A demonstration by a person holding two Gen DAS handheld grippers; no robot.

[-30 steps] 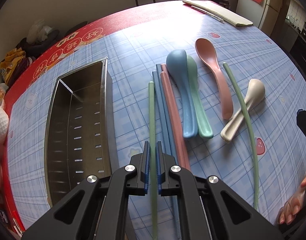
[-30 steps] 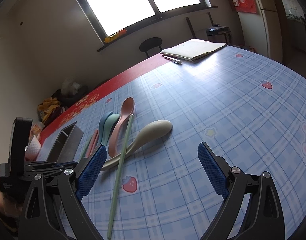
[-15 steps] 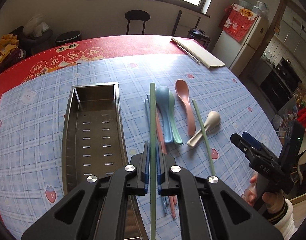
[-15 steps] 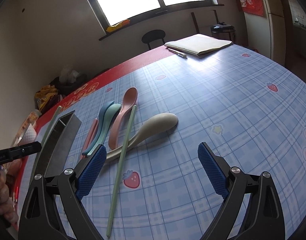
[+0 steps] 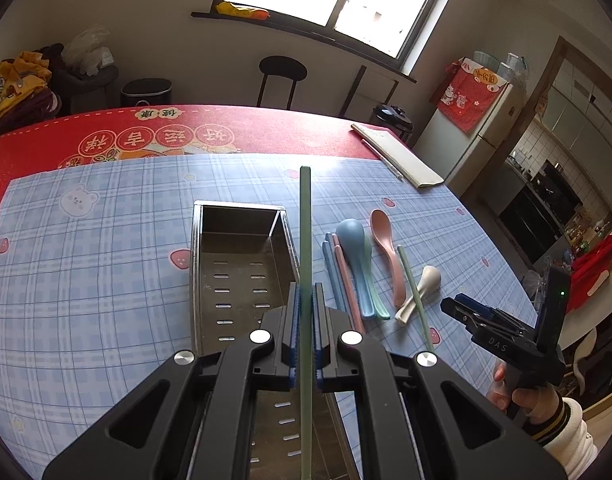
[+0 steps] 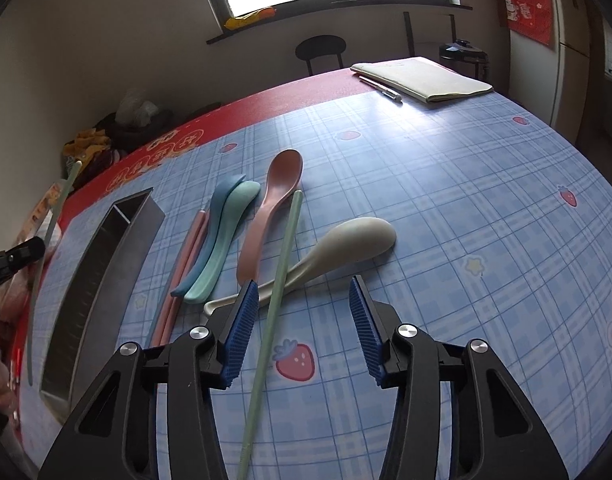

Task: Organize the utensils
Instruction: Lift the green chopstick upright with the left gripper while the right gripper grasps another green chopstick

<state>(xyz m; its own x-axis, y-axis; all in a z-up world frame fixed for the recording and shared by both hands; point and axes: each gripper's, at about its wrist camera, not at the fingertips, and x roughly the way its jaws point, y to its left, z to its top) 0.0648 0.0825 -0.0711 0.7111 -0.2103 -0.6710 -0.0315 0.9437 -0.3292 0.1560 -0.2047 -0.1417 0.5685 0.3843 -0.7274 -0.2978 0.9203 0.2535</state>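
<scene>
The left gripper (image 5: 302, 332) has its jaws clamped on a green chopstick (image 5: 305, 240), held in the air over the right wall of the metal tray (image 5: 198, 264); the right gripper (image 6: 302, 324) has its jaws closing, apart still, with a second green chopstick (image 6: 280, 276) lying between them on the surface (image 6: 466, 208), just beside the left jaw. Past that chopstick, which rests across the beige spoon (image 6: 346, 244), lie a pink spoon (image 6: 266, 216), a mint spoon (image 6: 226, 236), a blue spoon (image 6: 214, 224) and pink chopsticks (image 6: 186, 256), with the tray at their left; a folded cloth (image 6: 422, 78) sits near the far edge.
</scene>
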